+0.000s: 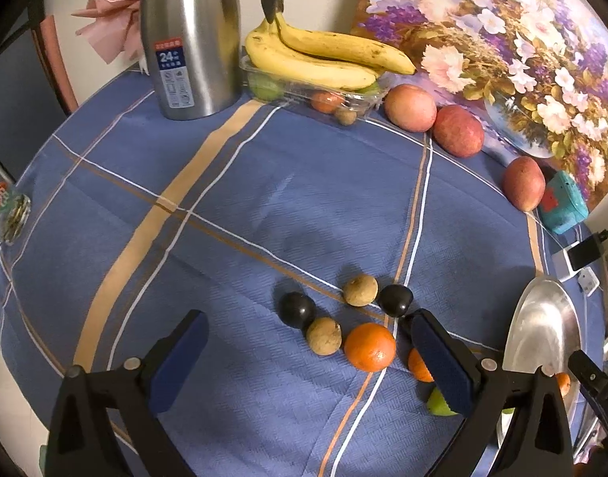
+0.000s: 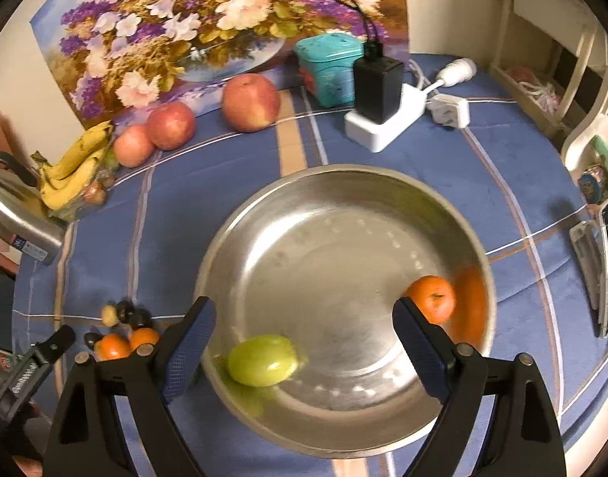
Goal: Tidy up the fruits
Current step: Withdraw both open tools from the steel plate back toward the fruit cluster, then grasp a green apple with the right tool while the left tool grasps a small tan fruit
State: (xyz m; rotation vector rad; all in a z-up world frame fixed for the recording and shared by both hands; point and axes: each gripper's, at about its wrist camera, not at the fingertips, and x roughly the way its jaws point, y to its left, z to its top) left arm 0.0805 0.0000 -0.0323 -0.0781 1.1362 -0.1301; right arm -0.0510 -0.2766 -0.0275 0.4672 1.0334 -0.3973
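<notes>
Right wrist view: my steel bowl (image 2: 343, 198) holds a green fruit (image 2: 263, 359) and a small orange (image 2: 432, 298); both could roll. Right hand-held gripper (image 2: 304, 342) is spread, empty. Left hand-held gripper (image 1: 309, 361), spread too, may scatter the bench's loose orange (image 1: 370, 346).

The left gripper (image 1: 307, 353) is showing two black plastic arms with triangular cut-outs, rising from the lower corners of the frame, each carrying a dark blue textured pad and a round silver screw head. The right gripper (image 2: 304, 342) is showing the same black arms, blue pads and silver screws.
</notes>
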